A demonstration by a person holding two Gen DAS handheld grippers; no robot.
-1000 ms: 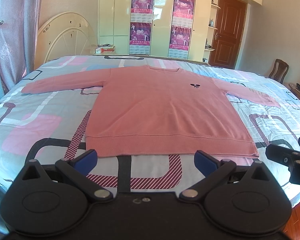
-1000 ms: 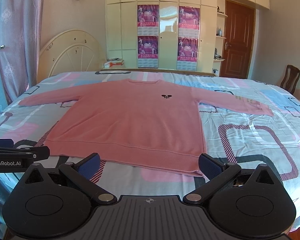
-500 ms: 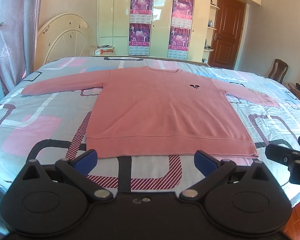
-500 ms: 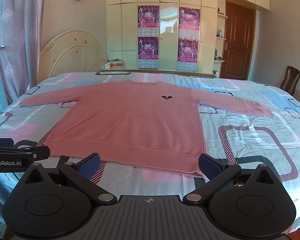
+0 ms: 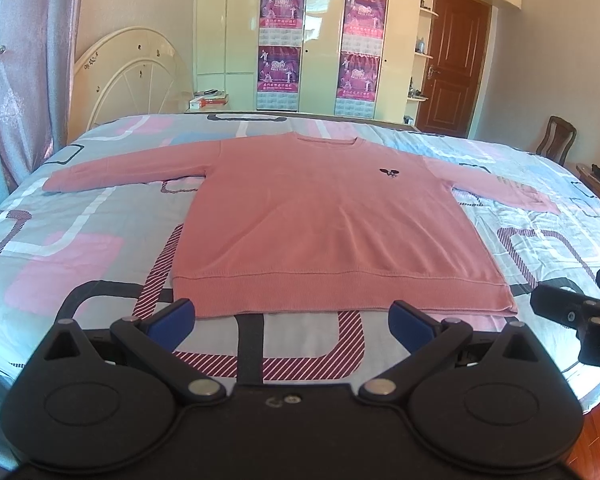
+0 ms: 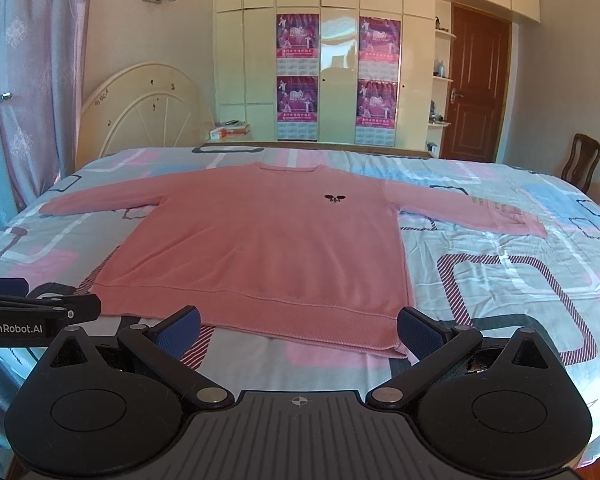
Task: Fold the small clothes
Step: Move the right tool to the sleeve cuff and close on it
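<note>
A pink long-sleeved sweater (image 5: 324,224) lies flat and face up on the bed, sleeves spread to both sides, hem toward me; it also shows in the right wrist view (image 6: 268,248). My left gripper (image 5: 292,316) is open and empty, hovering just short of the hem's left half. My right gripper (image 6: 298,328) is open and empty, just short of the hem's right half. The right gripper also shows at the right edge of the left wrist view (image 5: 580,312); the left gripper also shows at the left edge of the right wrist view (image 6: 32,312).
The bed (image 5: 60,248) has a patterned pink, blue and grey cover. A cream headboard (image 5: 128,88) stands at the far left, a wardrobe (image 5: 320,36) with posters behind, a door (image 5: 456,60) and a chair (image 5: 556,140) at the right.
Both grippers have risen very slightly and the view has shifted a little; the sweater has not moved.
</note>
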